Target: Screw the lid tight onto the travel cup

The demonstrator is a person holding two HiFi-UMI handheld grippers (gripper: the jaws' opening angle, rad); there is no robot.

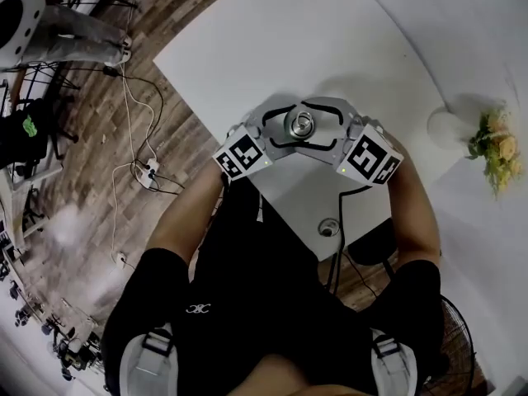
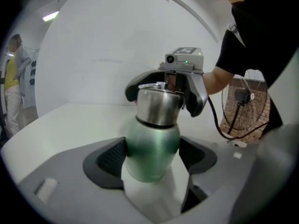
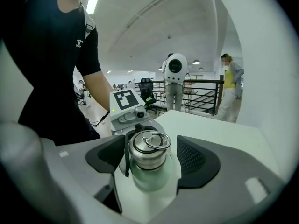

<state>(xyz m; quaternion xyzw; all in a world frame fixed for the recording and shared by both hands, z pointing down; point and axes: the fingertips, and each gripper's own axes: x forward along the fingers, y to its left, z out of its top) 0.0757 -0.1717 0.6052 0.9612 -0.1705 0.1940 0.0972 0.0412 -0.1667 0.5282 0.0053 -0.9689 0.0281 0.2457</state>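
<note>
Left gripper [image 2: 153, 158]: jaws spread wide, pads flanking the green travel cup [image 1: 300, 124], not clamped on it. Right gripper [image 3: 152, 160]: jaws likewise wide, clear gaps beside the steel lid [image 3: 148, 149]. The cup stands upright on the white table [image 1: 330, 40], lid seated on top.

Head view: we see only the lid [image 1: 300, 124]; the travel cup [image 2: 153, 146] body is hidden beneath. Flowers [image 1: 497, 151] at right edge blurred, kind unclear.
</note>
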